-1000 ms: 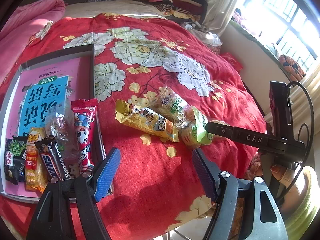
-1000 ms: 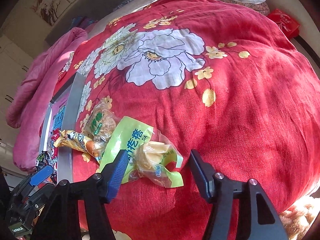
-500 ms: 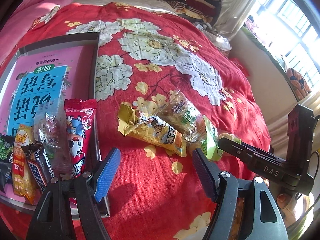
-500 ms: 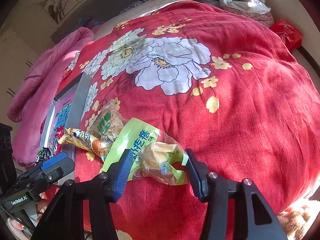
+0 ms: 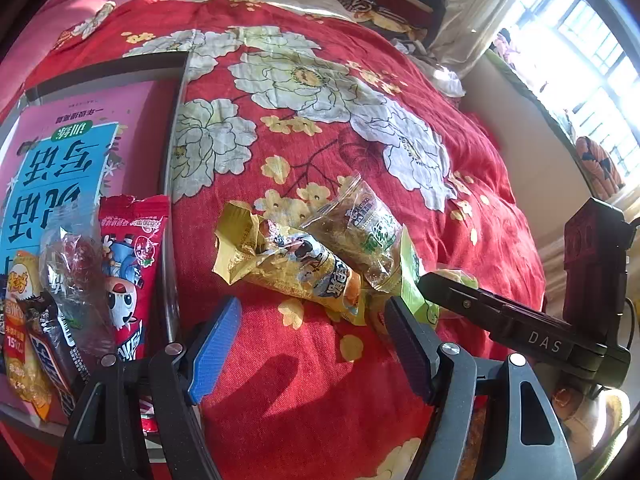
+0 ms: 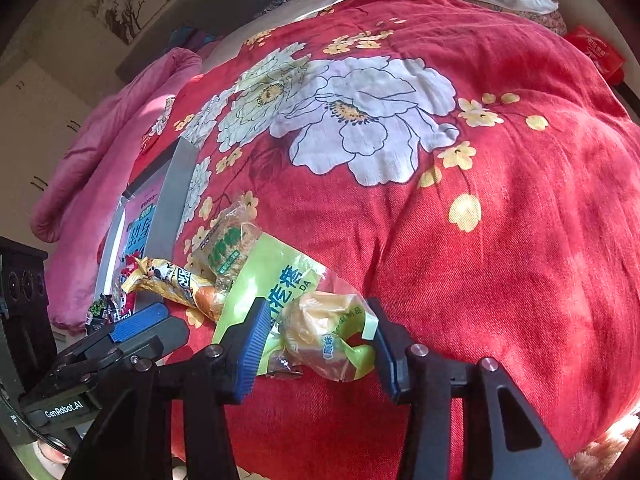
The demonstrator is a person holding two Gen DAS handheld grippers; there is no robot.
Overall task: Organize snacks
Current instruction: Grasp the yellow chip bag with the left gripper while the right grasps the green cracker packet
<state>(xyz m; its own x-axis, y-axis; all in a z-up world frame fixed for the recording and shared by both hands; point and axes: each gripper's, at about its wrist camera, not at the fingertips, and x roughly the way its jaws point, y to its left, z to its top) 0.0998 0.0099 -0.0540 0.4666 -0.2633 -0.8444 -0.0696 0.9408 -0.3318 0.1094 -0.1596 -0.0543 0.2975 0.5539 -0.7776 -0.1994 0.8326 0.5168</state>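
Green crinkly cake packet (image 6: 320,320) sits between my right gripper (image 6: 316,346) fingers, pads near touching; left gripper (image 5: 316,344) gapes wide over quilt (image 5: 304,380).

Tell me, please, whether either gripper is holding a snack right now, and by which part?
Nothing is firmly held yet: the right gripper brackets the crinkly light-green plastic pastry packet at its near end, fingers not visibly clamped. The left gripper is open and empty.
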